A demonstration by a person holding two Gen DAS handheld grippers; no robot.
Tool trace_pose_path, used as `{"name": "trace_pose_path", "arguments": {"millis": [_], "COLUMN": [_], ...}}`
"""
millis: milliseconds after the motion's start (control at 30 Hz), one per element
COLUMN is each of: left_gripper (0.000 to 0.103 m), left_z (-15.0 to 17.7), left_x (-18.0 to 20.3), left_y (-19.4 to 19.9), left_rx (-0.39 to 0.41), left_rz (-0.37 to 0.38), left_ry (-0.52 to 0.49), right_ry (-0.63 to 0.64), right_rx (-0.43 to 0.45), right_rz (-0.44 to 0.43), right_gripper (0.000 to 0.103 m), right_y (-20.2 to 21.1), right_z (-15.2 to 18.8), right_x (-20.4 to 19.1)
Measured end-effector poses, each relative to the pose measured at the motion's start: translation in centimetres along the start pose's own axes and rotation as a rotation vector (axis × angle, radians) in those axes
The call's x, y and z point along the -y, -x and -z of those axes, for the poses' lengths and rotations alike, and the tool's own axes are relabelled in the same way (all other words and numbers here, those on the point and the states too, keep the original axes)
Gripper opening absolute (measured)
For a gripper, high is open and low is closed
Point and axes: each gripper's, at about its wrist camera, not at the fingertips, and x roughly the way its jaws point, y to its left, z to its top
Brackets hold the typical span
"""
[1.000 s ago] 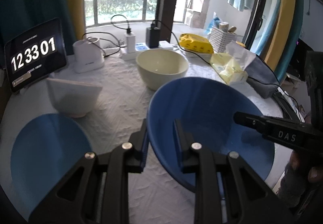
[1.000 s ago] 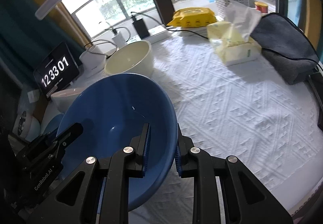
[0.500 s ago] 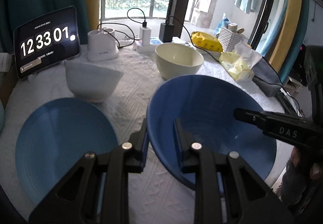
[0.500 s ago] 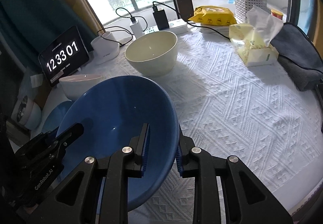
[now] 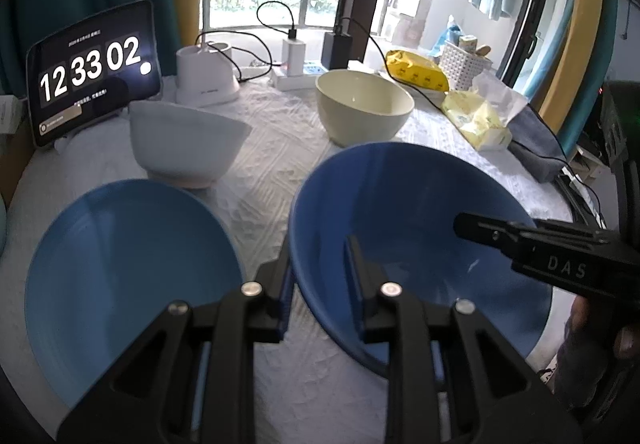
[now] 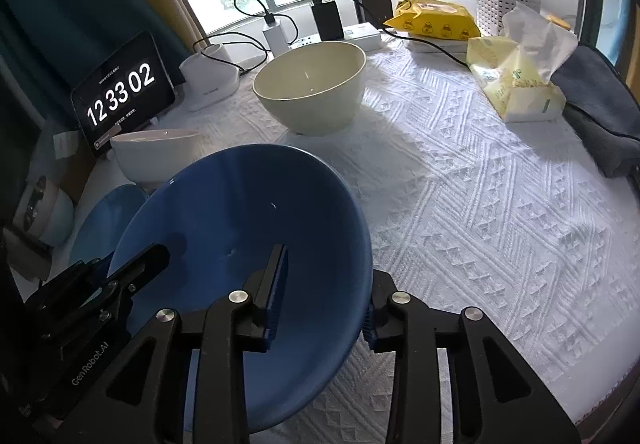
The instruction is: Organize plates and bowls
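Both grippers hold one large blue bowl point(image 5: 408, 212) above the white tablecloth. My left gripper point(image 5: 320, 248) is shut on its left rim. My right gripper point(image 6: 324, 264) is shut on its right rim; the bowl also shows in the right wrist view point(image 6: 240, 212). A blue plate point(image 5: 128, 276) lies flat to the left of the bowl, partly seen in the right wrist view point(image 6: 106, 220). A white bowl point(image 5: 184, 144) stands behind the plate. A cream bowl point(image 5: 364, 108) stands further back, also in the right wrist view point(image 6: 312, 88).
A tablet clock point(image 5: 92, 68) stands at the back left, with a white charger base point(image 5: 206, 76), plugs and cables behind the bowls. A yellow tissue pack point(image 6: 516, 84), yellow wipes pack point(image 6: 434, 22), white basket point(image 6: 504, 0) and grey cloth point(image 6: 600, 112) are at the right.
Both grippers with the blue bowl have moved left and a little lower; the blue plate and the white bowl have come into fuller view on the left.
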Motion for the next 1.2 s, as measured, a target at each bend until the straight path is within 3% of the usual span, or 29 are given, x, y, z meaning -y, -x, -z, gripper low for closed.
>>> {"name": "trace_pose_path", "arguments": {"millis": [200,667,1200], "left_gripper": [0.027,0.034,0.035], "left_z": [-0.4,-1.9,-3.3], "left_x": [-0.8,-2.6,-6.8], "left_y": [0.3,3.2,4.5], "left_rx": [-0.011,0.078,0.122], "left_rz": [-0.017,-0.04,-0.084], "left_ry": [0.019,0.052,0.096], "right_ry": [0.003,-0.033,0.037], "right_rx": [0.004,0.087,0.101], "right_rz": [-0.003,0.015,-0.03], "right_gripper": [0.035,0.035,0.035], "right_y": [0.1,2.6,2.3], "right_z": [-0.3,-2.3,-5.2], "right_x": [0.4,1.7,-3.5]}}
